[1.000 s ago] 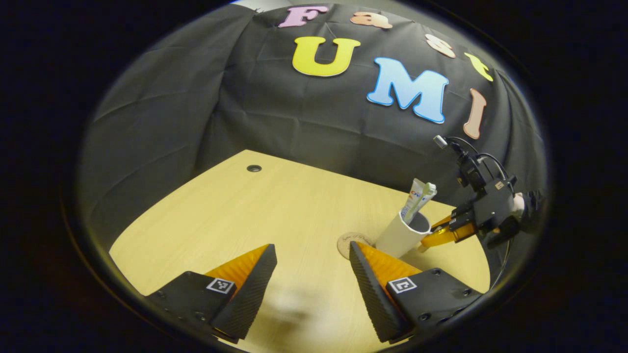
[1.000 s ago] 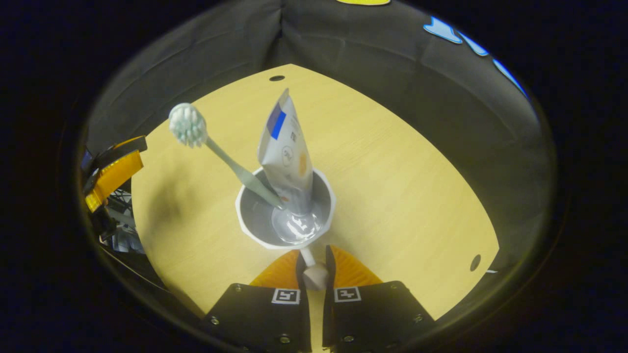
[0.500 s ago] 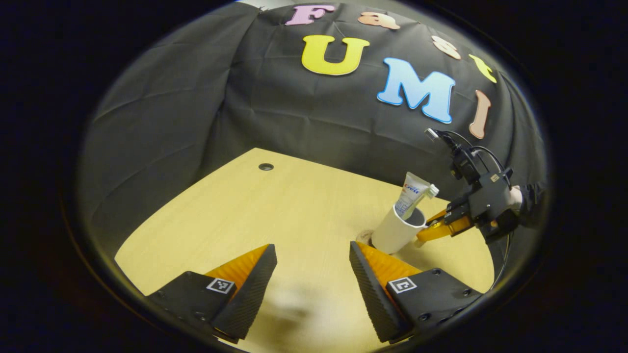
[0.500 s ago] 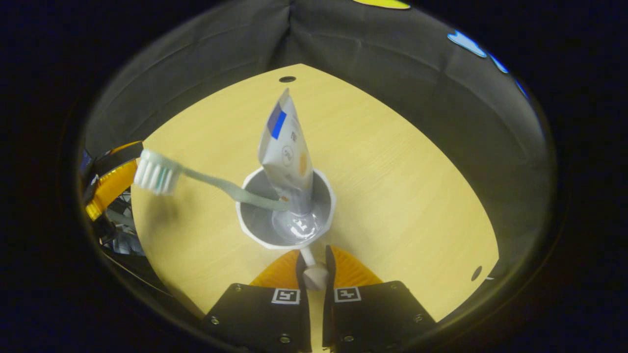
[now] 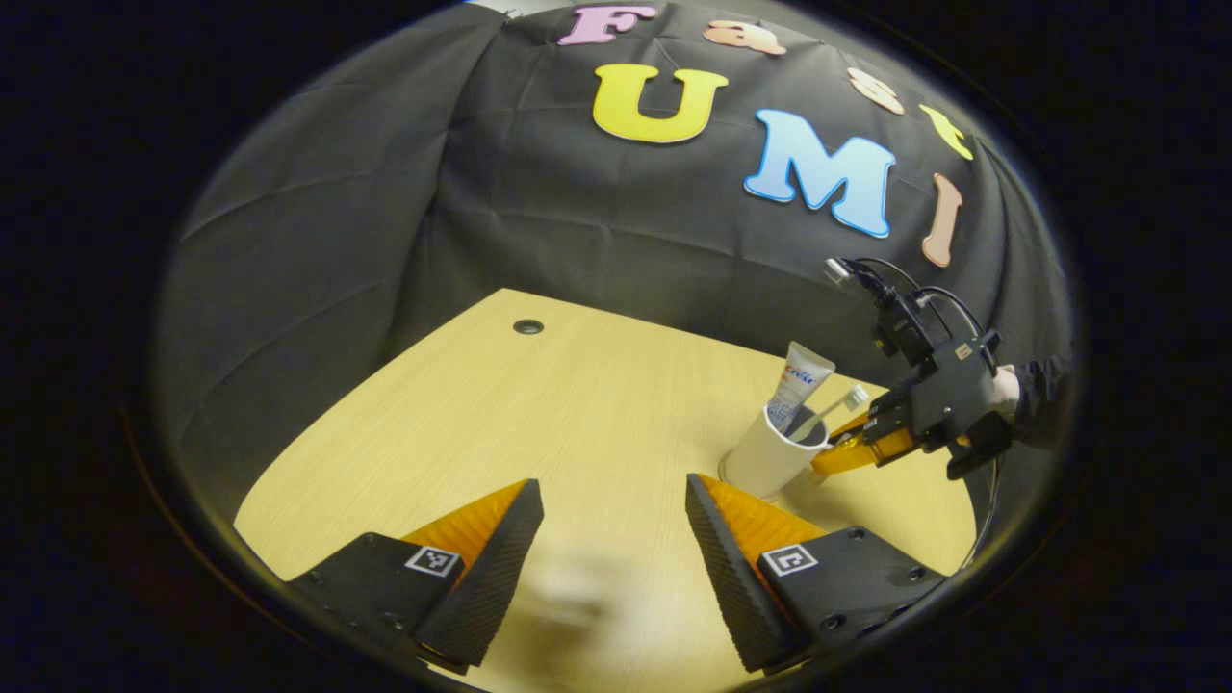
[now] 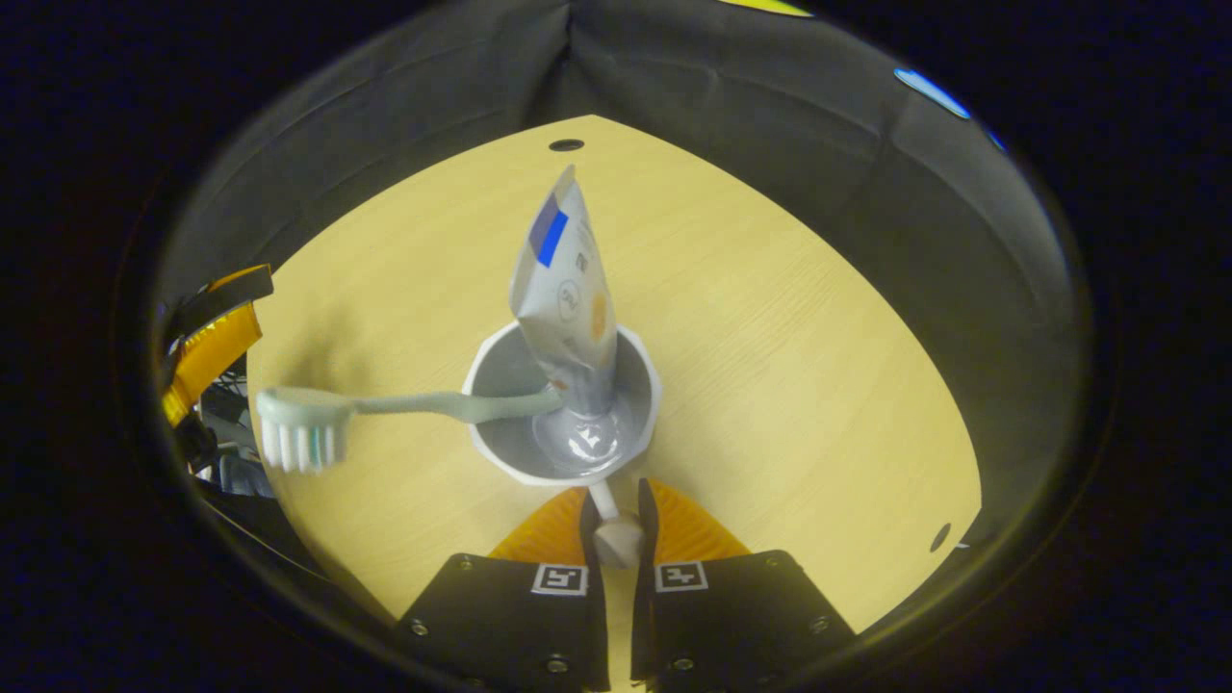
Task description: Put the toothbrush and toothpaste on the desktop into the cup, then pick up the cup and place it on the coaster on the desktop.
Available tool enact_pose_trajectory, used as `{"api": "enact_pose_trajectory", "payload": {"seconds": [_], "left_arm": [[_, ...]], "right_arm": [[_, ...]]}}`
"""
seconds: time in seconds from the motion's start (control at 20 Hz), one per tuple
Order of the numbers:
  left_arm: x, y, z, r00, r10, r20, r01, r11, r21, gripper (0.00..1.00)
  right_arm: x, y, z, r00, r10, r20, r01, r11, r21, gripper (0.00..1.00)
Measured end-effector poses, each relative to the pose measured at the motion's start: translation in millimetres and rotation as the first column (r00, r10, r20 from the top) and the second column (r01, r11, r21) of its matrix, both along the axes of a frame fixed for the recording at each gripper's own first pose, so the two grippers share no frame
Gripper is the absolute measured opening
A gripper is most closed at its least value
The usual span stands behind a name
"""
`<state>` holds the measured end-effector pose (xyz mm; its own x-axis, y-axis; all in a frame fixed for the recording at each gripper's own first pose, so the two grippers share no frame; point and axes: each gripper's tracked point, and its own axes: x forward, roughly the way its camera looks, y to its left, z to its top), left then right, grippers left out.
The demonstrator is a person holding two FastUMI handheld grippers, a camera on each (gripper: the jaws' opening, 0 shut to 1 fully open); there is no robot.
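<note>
The pale wood-grain desk carries everything, with a small dark round cable hole near its far edge. In the left gripper view, the left gripper, black with orange ribbed fingers, hangs over the desk's near edge with its jaws spread wide and nothing between them. Toward the desk's right edge, the right gripper is held by a hand in a dark sleeve.

In the right gripper view, the right gripper has its fingers drawn close together, clamped on the thin white handle of the white faceted cup, so the cup sits directly ahead of the fingertips. Whether the cup's base touches the desk I cannot tell.

A silver toothpaste tube stands upright in the cup, cap down. The pale green toothbrush leans out over the rim, bristles pointing down.
</note>
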<state>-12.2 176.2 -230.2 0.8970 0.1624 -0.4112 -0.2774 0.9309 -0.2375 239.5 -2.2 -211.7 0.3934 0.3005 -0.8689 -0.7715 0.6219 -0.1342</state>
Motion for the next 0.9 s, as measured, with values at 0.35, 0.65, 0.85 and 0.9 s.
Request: {"api": "enact_pose_trajectory", "payload": {"seconds": [0.35, 0.65, 0.85, 0.9], "left_arm": [[10, -16, 3, 0.999, -0.045, 0.002, 0.045, 0.999, 0.003, 0.98], [18, -44, 14, 0.995, -0.101, 0.012, 0.1, 0.995, 0.022, 1.0], [28, -67, 25, 0.988, -0.154, 0.03, 0.153, 0.987, 0.04, 0.98], [32, -74, 29, 0.984, -0.173, 0.036, 0.171, 0.984, 0.048, 0.98]], "right_arm": [[-3, -2, 11, 1.0, -0.014, 0.027, 0.013, 0.999, 0.039, 0.24], [-16, -18, 21, 0.998, -0.055, 0.039, 0.051, 0.994, 0.094, 0.24], [-30, -36, 30, 0.99, -0.13, 0.053, 0.121, 0.981, 0.155, 0.22], [-35, -41, 34, 0.986, -0.157, 0.058, 0.145, 0.974, 0.176, 0.22]]}}
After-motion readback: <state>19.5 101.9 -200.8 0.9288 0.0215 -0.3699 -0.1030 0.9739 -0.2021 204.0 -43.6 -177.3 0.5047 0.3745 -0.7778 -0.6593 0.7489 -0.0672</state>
